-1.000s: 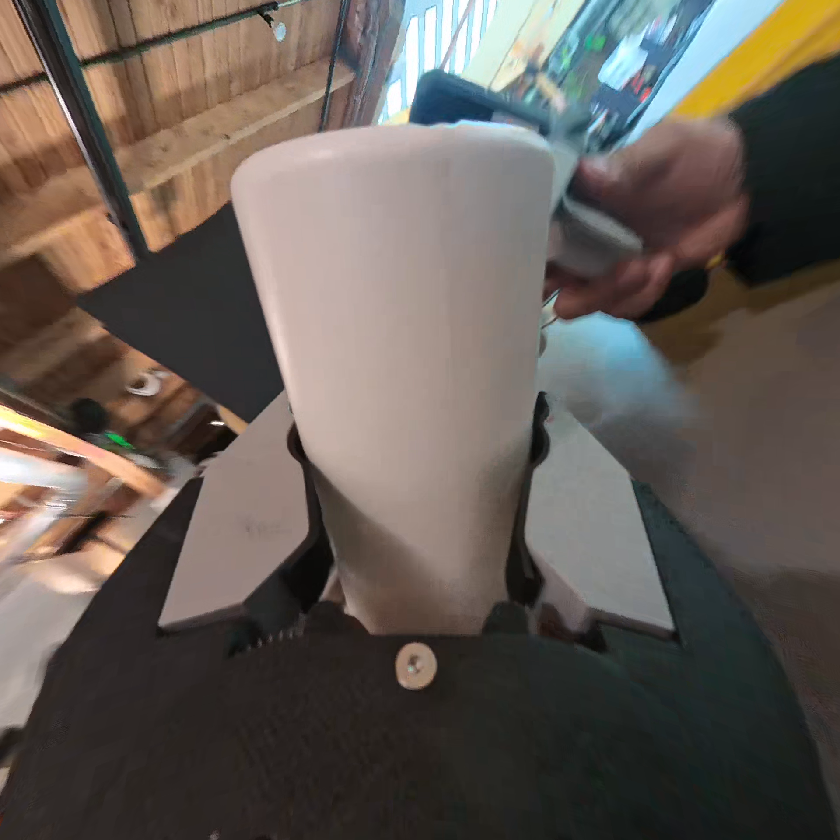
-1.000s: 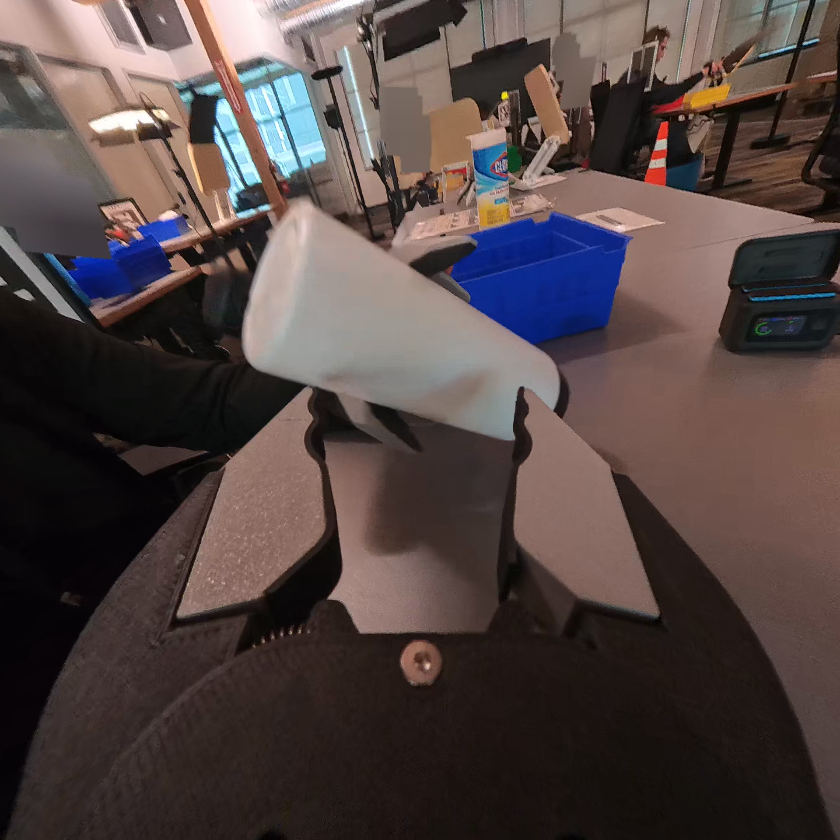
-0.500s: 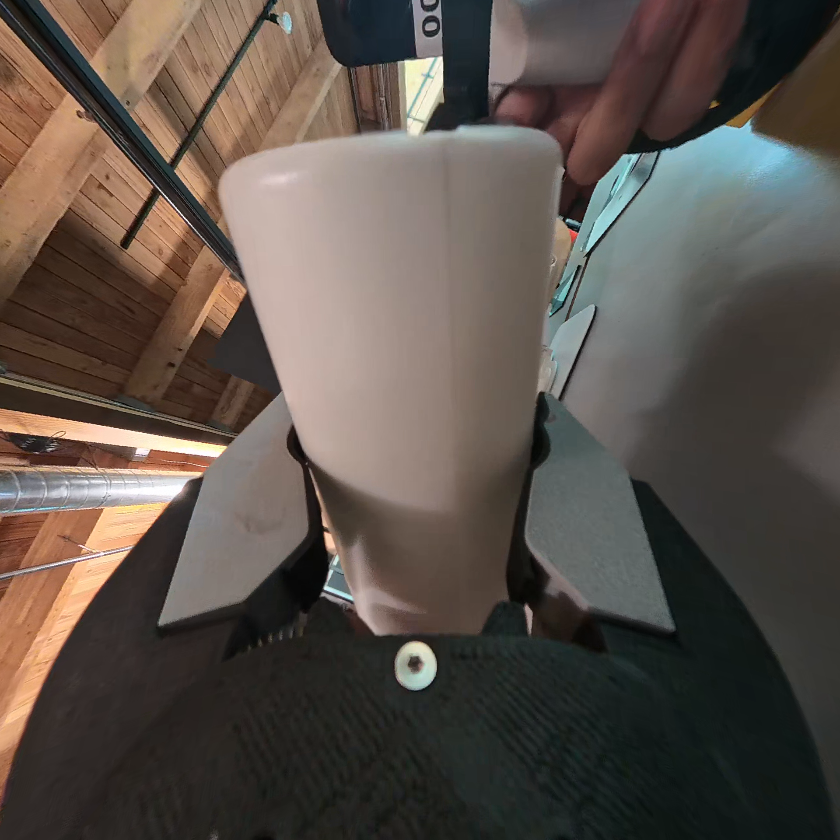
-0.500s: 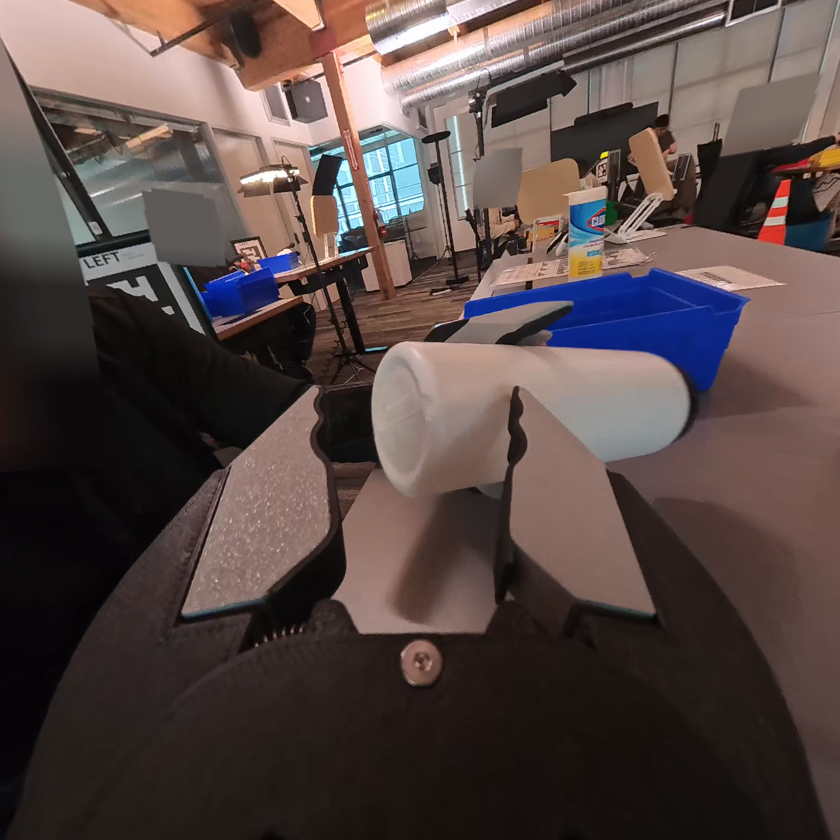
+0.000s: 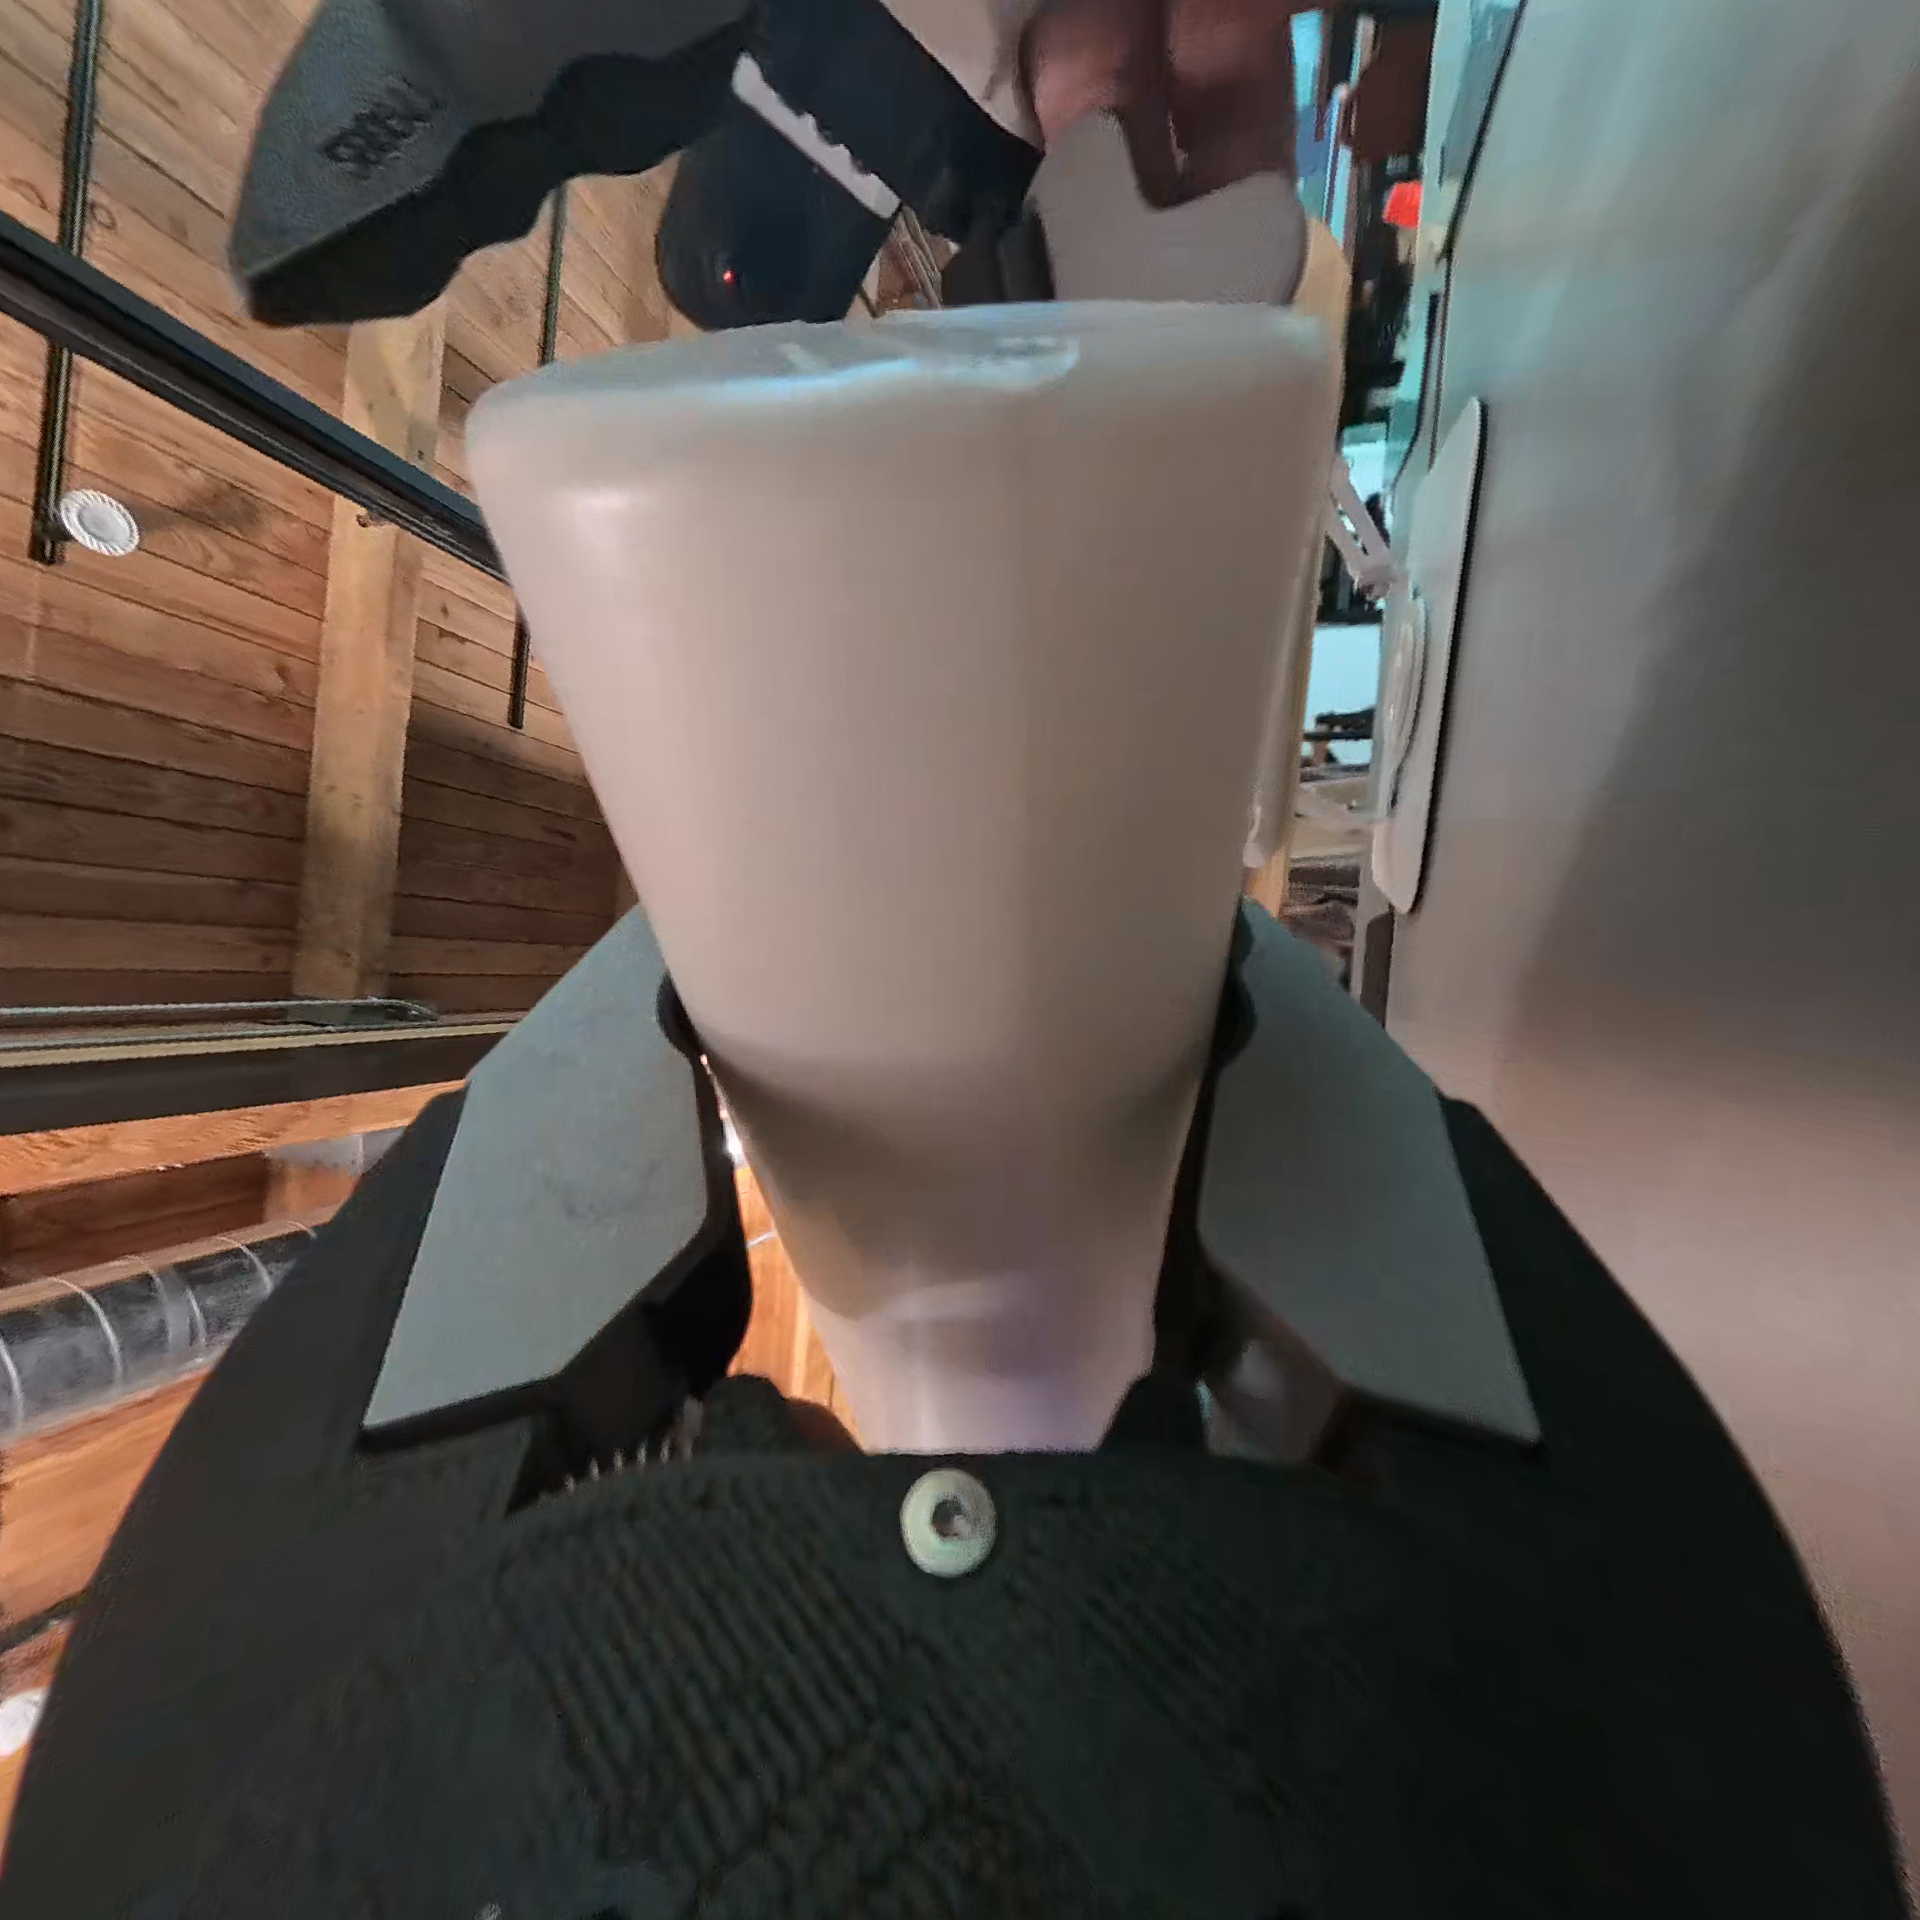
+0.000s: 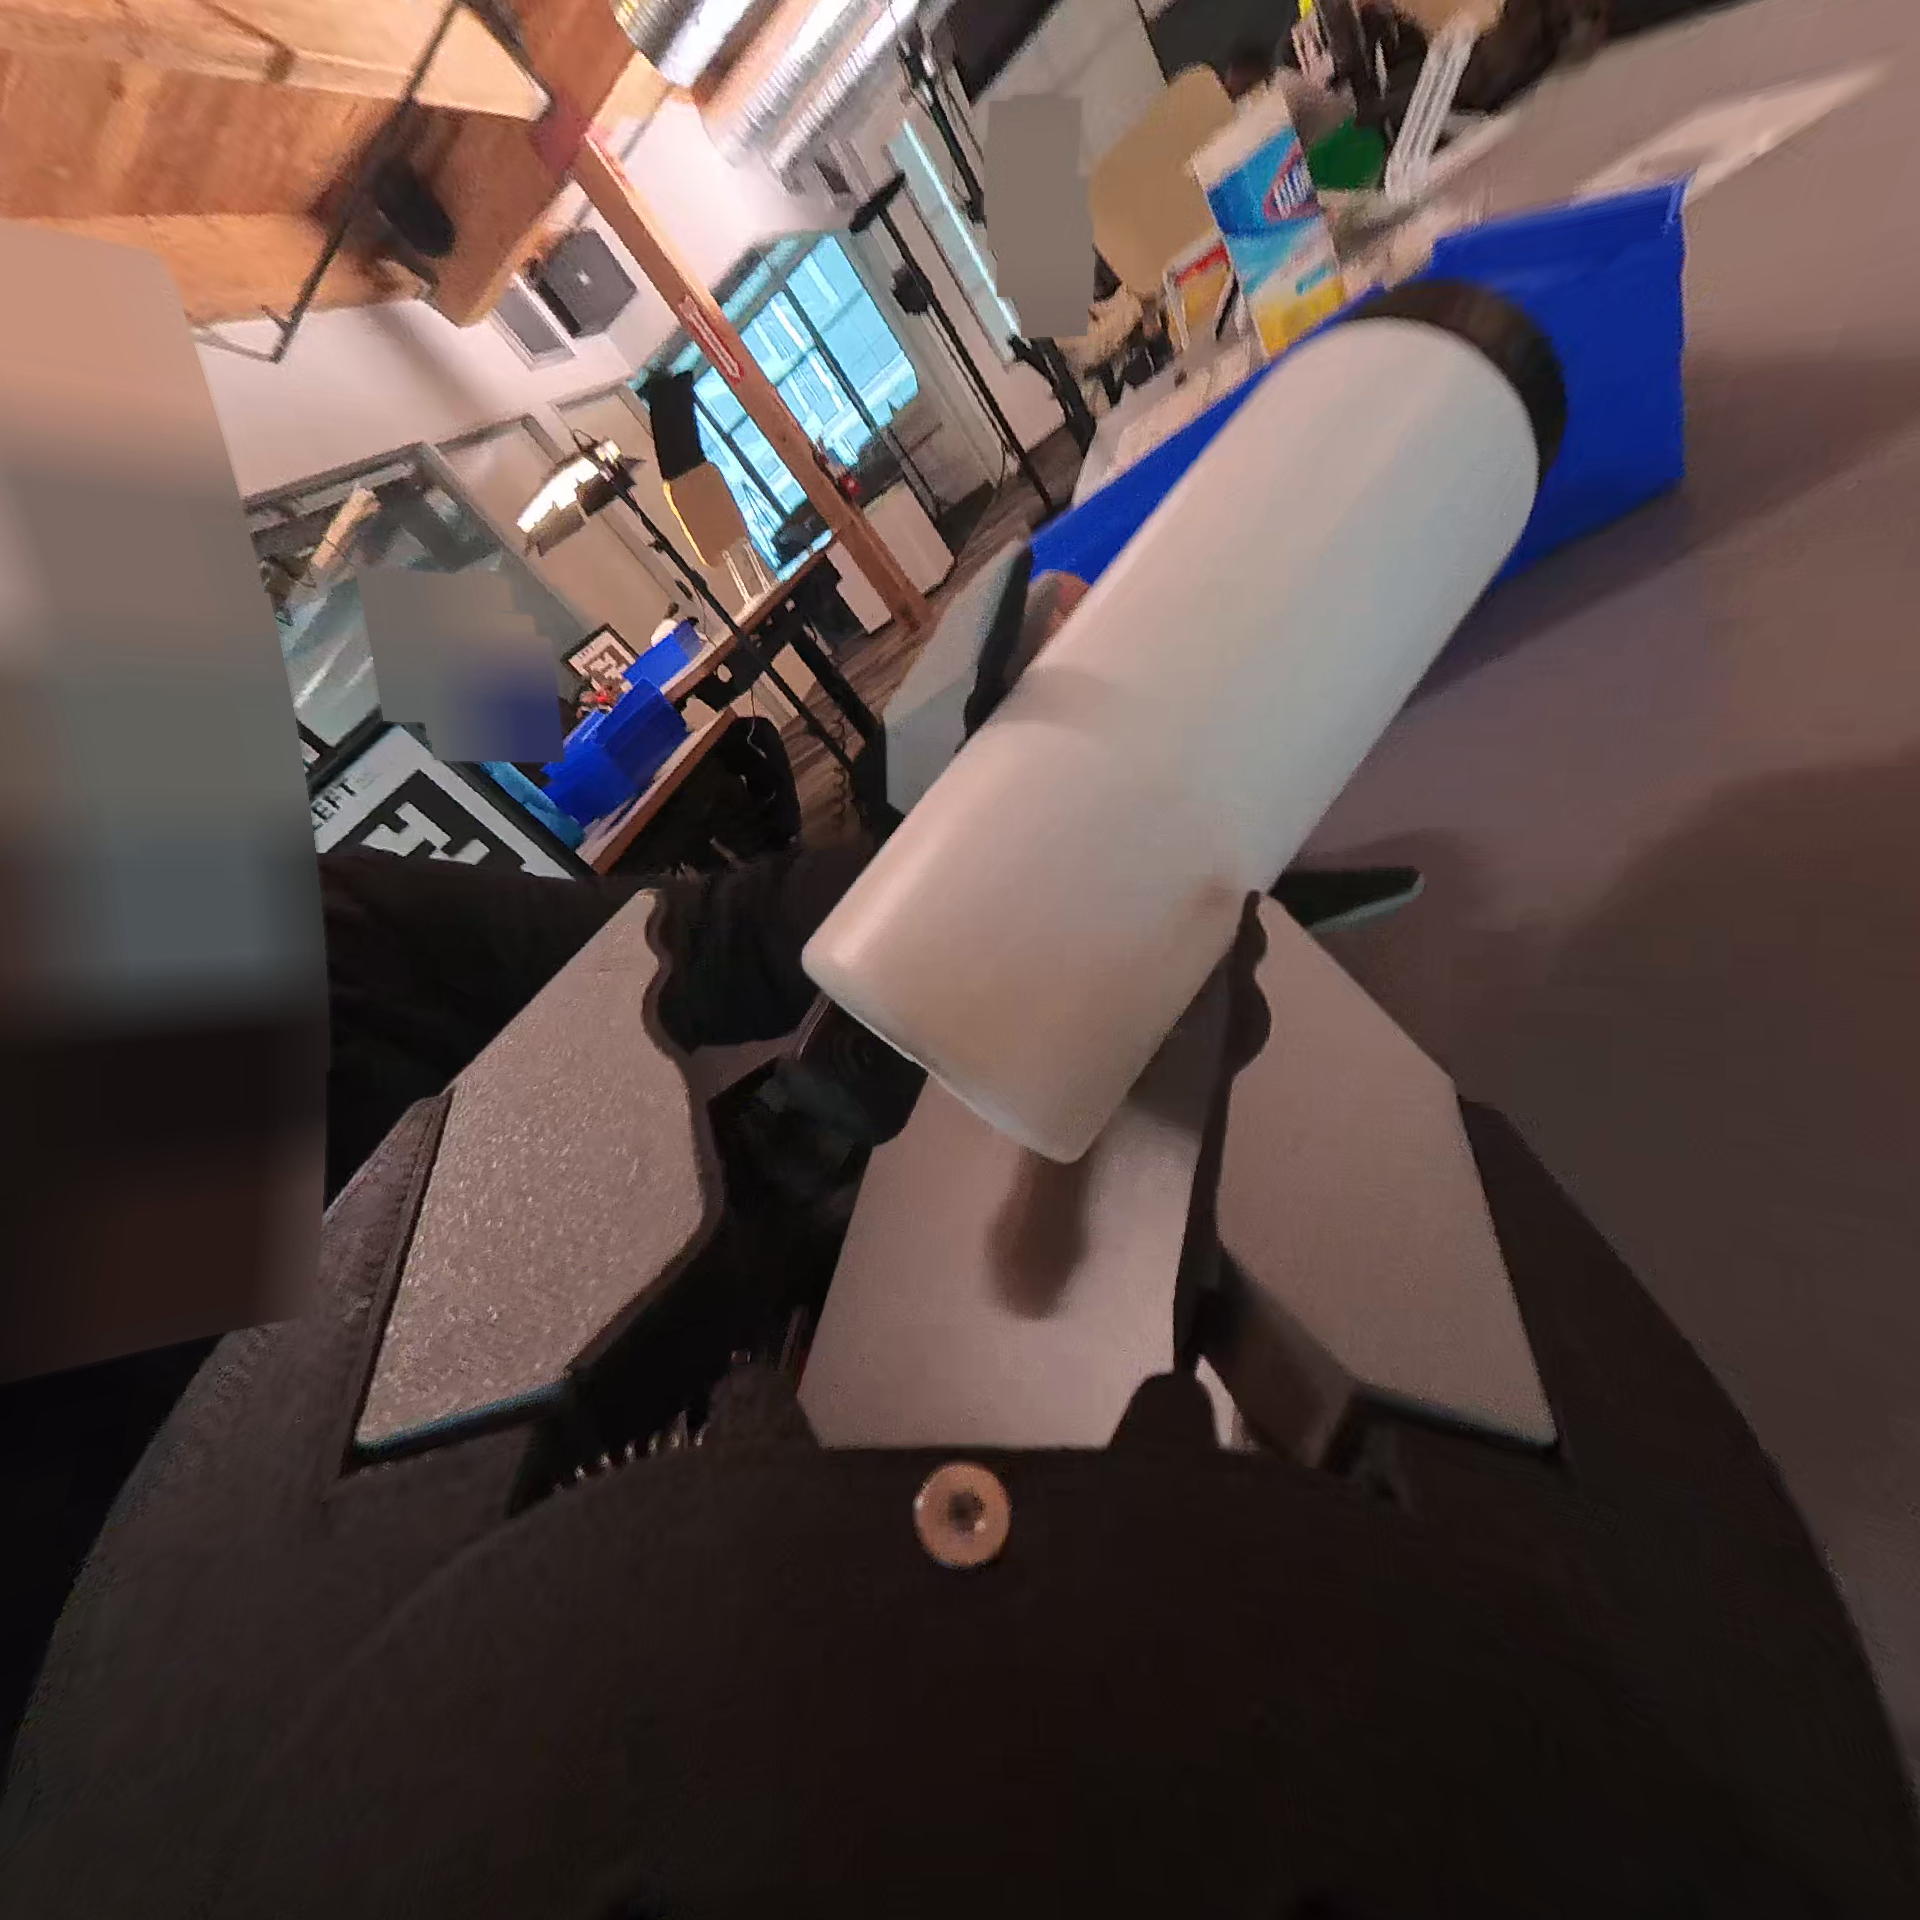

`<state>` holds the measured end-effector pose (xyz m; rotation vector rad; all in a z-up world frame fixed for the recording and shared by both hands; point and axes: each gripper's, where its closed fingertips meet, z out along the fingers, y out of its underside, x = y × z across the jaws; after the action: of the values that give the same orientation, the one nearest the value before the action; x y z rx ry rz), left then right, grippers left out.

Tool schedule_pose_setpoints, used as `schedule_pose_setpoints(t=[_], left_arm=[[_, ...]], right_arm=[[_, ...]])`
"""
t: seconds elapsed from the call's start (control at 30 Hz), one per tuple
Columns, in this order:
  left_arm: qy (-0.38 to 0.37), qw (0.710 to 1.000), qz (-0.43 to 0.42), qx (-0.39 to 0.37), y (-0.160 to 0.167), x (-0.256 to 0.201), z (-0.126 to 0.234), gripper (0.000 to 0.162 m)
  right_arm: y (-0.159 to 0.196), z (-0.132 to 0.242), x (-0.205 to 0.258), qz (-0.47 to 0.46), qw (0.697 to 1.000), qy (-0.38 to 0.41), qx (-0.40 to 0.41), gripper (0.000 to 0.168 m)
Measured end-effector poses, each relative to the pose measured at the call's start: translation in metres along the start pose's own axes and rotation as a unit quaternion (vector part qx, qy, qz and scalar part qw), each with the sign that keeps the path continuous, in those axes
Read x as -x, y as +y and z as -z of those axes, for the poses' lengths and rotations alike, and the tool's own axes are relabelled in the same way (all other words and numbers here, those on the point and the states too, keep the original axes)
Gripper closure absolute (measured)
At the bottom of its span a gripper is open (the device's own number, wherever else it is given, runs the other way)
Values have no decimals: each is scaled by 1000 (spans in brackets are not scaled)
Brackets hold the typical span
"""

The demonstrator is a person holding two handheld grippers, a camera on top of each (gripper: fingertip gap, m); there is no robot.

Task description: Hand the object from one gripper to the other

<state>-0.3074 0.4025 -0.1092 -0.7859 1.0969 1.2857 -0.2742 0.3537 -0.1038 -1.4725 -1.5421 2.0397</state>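
Observation:
A white bottle (image 5: 914,675) with a black cap (image 6: 1507,353) is held in the air by my left gripper (image 5: 956,997), which is shut on its body. The bottle's flat base points away from the left camera. In the right wrist view the bottle (image 6: 1195,675) runs diagonally, with its base end lying between the fingers of my right gripper (image 6: 954,935). That gripper is open, and its right finger sits close against the bottle. The right gripper also shows in the left wrist view (image 5: 831,187), just beyond the bottle's base. The left gripper's fingers (image 6: 945,675) show around the bottle's middle.
A blue bin (image 6: 1621,343) and a wipes canister (image 6: 1278,239) stand on the grey table (image 6: 1662,831) behind the bottle. A dark sleeve (image 6: 468,935) lies to the left. A hand (image 5: 1174,83) holds the right gripper. Wooden ceiling boards (image 5: 208,779) fill the left view.
The bottle has swung so that its base now sits between the right gripper's open fingers. The right gripper has come closer to the base. The left grip is unchanged.

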Motion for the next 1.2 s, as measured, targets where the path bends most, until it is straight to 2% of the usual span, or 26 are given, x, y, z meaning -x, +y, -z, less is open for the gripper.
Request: schedule_pose_setpoints(t=[0.23,0.3,0.5,0.87,1.03,1.2], left_arm=[[0,997,-73,-24,-20,-14,-3,62],[1,996,-80,-36,-27,-17,-3,62],[5,996,-86,-28,-25,-19,-3,64],[25,998,-51,39,-1,-27,-11,65],[33,997,-43,57,4,-30,-12,66],[17,994,-31,100,25,-25,-12,78]], right_arm=[[43,-21,-20,-28,992,49,111,60],[55,-27,-25,-50,988,53,135,66],[75,-45,-23,-99,981,22,167,56],[57,-45,-32,-152,983,9,101,66],[49,-41,-32,-191,979,-25,69,66],[37,-36,-26,-215,974,-65,32,67]])
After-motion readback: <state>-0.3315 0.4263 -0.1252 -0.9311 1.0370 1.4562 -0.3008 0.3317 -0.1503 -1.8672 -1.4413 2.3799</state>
